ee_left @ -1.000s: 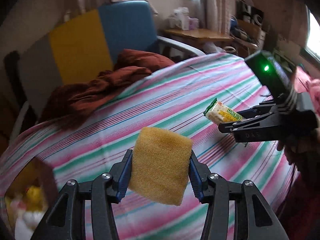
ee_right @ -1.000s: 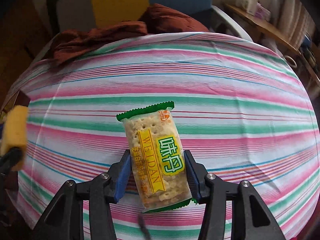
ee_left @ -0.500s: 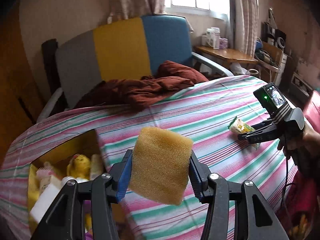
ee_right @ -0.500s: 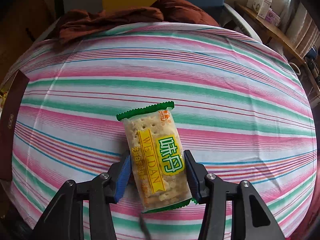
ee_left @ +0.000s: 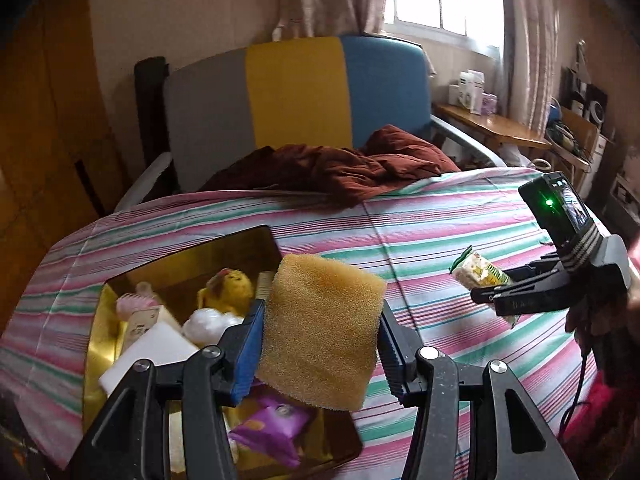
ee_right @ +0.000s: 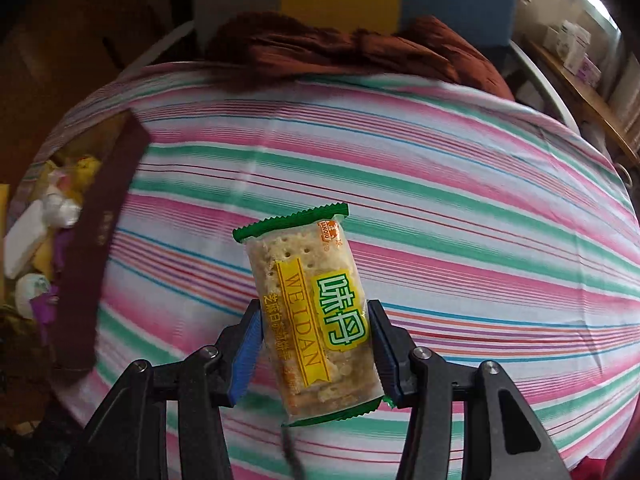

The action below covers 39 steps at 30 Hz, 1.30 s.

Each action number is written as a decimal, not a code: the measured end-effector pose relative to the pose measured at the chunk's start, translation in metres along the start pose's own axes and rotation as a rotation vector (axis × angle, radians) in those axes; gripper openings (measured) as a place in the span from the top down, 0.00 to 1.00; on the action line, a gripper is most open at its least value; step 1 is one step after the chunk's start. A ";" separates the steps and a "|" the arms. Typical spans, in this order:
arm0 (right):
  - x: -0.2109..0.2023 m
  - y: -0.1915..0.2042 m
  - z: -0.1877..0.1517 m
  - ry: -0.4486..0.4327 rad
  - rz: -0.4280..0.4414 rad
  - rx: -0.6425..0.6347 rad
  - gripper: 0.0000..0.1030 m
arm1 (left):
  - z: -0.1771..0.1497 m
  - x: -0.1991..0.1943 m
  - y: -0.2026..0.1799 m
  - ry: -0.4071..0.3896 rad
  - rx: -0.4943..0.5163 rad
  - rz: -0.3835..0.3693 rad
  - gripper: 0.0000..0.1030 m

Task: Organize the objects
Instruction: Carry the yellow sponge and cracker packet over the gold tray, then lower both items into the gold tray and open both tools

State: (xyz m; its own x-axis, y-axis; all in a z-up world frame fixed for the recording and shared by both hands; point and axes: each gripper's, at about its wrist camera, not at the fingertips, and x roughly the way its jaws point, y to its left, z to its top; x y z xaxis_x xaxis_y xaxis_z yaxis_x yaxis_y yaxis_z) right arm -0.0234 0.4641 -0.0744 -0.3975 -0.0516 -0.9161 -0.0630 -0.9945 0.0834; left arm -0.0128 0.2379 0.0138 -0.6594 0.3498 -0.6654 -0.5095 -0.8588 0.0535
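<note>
While the left claw [ee_left: 320,344] grips the sponge [ee_left: 320,332] just above the open box [ee_left: 92,344] of sundries, evidently for dropping in, the right claw [ee_right: 316,354] clamps the cracker pack [ee_right: 312,316] over the striped bed [ee_right: 480,216], waiting.

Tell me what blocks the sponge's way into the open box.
Nothing visible does. The sponge, clamped in the left gripper, hangs at the near right edge of the open box; the toys and packets inside lie lower down.

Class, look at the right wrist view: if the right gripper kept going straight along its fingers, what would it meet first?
Probably the striped bedsheet, which lies beyond the cracker packet held by the right gripper; depth is unclear.
</note>
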 end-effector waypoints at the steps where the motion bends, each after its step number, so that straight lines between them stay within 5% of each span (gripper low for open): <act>1: -0.004 0.009 0.002 -0.012 0.015 -0.005 0.51 | -0.001 -0.001 0.002 -0.001 -0.004 0.002 0.49; 20: -0.038 0.129 0.023 -0.143 0.194 -0.017 0.51 | -0.022 -0.020 0.060 -0.013 -0.105 0.050 0.48; 39: -0.031 0.227 0.025 -0.158 0.262 -0.112 0.51 | -0.063 -0.044 0.173 0.002 -0.296 0.214 0.48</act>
State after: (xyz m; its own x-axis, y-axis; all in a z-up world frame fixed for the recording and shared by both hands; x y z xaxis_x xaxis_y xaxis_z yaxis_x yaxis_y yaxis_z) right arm -0.0487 0.2427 -0.0174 -0.5251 -0.3012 -0.7960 0.1575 -0.9535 0.2569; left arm -0.0366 0.0501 0.0055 -0.7327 0.1500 -0.6638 -0.1776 -0.9838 -0.0263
